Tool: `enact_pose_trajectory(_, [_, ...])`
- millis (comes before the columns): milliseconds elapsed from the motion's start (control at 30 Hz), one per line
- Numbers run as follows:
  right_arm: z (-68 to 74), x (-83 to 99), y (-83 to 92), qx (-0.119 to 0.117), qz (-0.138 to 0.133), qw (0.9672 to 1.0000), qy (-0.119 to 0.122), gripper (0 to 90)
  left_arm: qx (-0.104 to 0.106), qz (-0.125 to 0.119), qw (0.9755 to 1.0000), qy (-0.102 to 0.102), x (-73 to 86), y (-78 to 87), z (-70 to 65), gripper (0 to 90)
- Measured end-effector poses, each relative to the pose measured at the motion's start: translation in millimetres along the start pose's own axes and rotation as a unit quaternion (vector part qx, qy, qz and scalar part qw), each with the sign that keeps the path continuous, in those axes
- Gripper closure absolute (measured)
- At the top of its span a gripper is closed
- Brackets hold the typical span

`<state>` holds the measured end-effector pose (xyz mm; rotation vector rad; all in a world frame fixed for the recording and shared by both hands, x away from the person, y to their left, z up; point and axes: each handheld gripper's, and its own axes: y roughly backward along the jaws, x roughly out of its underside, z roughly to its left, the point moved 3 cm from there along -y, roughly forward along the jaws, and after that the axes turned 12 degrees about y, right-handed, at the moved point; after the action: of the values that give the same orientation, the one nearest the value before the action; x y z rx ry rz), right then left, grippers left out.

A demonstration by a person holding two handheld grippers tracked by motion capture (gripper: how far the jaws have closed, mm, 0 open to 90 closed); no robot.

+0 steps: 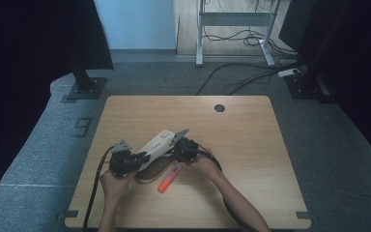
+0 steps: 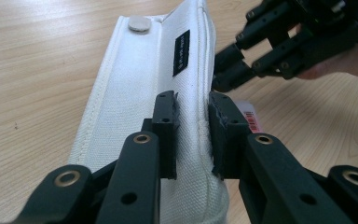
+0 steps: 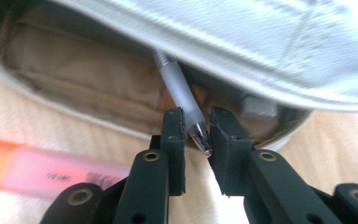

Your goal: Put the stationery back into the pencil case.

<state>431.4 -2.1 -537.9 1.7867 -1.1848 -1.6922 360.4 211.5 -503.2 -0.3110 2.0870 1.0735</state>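
high view: dim, dark corners; left gripper view: bright, sharp; right gripper view: blurred, overexposed glare

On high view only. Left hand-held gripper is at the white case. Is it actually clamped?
Observer: Yes. In the left gripper view, the left hand-held gripper pinches a fold of the white case, with both pads pressing the fabric.
Operator: What's the right one on?
Observer: The right hand-held gripper has a grey pen between its jaws near the metal tip. The rest of the pen lies inside the open case.
Operator: Anything else inside?
Observer: A small white block sits at the edge of the opening.
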Motion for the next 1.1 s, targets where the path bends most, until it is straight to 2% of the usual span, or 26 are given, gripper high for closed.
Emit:
enact_pose_trajectory(200, [-10.7,-2.6,-5.6,0.013,0.000,0.9998,-0.013,69.8,0.001,0.000,1.0000,0.000,0.0,-0.2,0.0,73.8])
enact_pose_trajectory(300, [-14.4,-3.9,-9.6,0.022,-0.004,0.9993,-0.029,66.1,0.004,0.001,1.0000,0.001,0.0,-0.1,0.0,73.8])
enact_pose_trajectory(467, [-23.1,0.0,-16.6,0.031,-0.001,0.9961,-0.082,57.0,0.004,0.001,1.0000,0.000,0.0,0.0,0.2,73.7])
enact_pose_trajectory(533, [-25.5,2.7,-16.4,0.022,-0.014,0.9951,-0.095,55.6,0.005,0.001,1.0000,0.000,0.0,0.0,0.4,73.7])
enact_pose_trajectory(733, [-25.7,3.4,-1.5,0.028,-0.019,0.9959,-0.084,49.1,0.006,0.001,1.0000,-0.001,0.0,0.0,0.5,73.4])
enact_pose_trajectory(900, [-20.3,4.7,9.8,0.027,-0.024,0.9973,-0.064,34.0,0.007,0.001,1.0000,-0.002,0.1,-0.1,0.6,73.1])
enact_pose_trajectory(1000, [-15.1,7.9,12.4,0.027,-0.025,0.9972,-0.065,26.7,0.007,0.001,1.0000,-0.003,0.2,-0.2,0.3,73.0])
enact_pose_trajectory(1100, [-10.3,11.8,13.4,0.024,-0.024,0.9975,-0.062,22.9,0.007,0.001,1.0000,-0.003,0.2,-0.2,0.6,72.9])
